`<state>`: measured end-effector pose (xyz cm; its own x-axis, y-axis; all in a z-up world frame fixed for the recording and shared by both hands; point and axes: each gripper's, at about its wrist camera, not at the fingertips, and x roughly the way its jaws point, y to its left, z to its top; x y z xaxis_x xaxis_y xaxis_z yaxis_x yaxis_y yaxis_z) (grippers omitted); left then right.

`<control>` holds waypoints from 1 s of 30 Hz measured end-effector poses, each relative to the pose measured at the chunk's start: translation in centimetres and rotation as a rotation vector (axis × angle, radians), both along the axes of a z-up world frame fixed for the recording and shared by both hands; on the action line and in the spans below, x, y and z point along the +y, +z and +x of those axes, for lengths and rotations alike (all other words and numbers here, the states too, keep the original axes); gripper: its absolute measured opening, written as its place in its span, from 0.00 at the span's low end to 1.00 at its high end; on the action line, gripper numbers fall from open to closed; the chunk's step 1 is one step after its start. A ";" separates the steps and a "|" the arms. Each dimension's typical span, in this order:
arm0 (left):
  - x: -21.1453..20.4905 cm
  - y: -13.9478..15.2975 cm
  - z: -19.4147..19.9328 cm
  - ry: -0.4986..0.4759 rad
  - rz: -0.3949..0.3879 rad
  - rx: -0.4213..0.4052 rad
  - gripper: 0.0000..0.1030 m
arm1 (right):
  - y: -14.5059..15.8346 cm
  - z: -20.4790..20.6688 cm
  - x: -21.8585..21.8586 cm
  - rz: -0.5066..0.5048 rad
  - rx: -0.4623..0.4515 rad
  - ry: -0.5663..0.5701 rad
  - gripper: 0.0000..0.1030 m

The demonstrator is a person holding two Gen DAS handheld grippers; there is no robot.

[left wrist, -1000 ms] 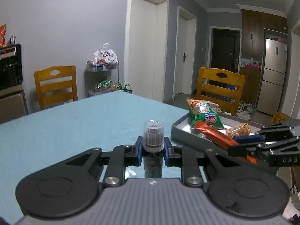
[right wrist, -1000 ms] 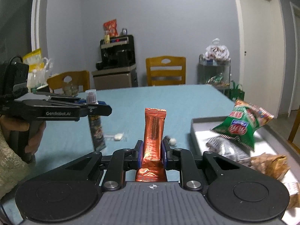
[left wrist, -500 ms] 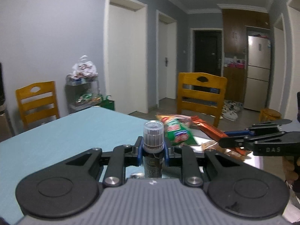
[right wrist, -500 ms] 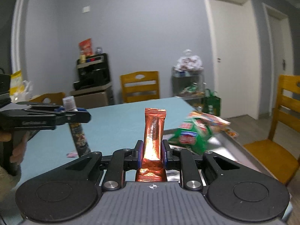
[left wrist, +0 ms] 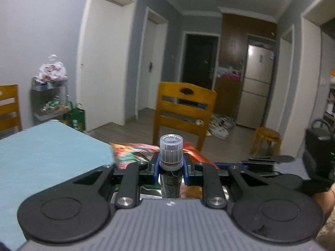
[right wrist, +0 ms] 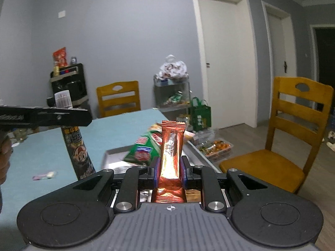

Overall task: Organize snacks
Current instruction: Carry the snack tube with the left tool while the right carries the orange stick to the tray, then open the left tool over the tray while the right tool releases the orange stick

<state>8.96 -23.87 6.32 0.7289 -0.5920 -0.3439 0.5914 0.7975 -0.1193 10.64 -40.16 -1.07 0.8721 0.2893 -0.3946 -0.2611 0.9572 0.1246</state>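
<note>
My left gripper [left wrist: 171, 168] is shut on a tall dark snack tube with a ribbed clear cap [left wrist: 171, 151], held upright. The right wrist view shows that tube [right wrist: 78, 152] hanging from the left gripper [right wrist: 69, 117] above the table. My right gripper [right wrist: 170, 170] is shut on an orange foil snack bar [right wrist: 172, 146] that stands upright between its pads. Behind it a grey metal tray [right wrist: 111, 156] holds a green chip bag [right wrist: 144, 152]. In the left wrist view the green bag [left wrist: 132, 154] and the orange bar [left wrist: 194, 154] show behind the tube.
The table has a light blue cloth [right wrist: 117, 129]. A small pink-wrapped candy [right wrist: 45, 175] lies on it near the tube. Wooden chairs [right wrist: 293, 129] stand round the table. Packed snacks [right wrist: 215, 148] sit beyond the tray's far side. A person's hand [right wrist: 4, 156] holds the left gripper.
Both views have swung right: the tray and green bag now sit behind the grippers. Both grips are unchanged, and the tube hangs closer to the tray.
</note>
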 end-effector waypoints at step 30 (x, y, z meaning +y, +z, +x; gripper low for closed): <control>-6.2 -5.6 6.6 0.042 0.096 0.133 0.18 | -2.8 5.2 1.3 -0.075 0.087 0.003 0.24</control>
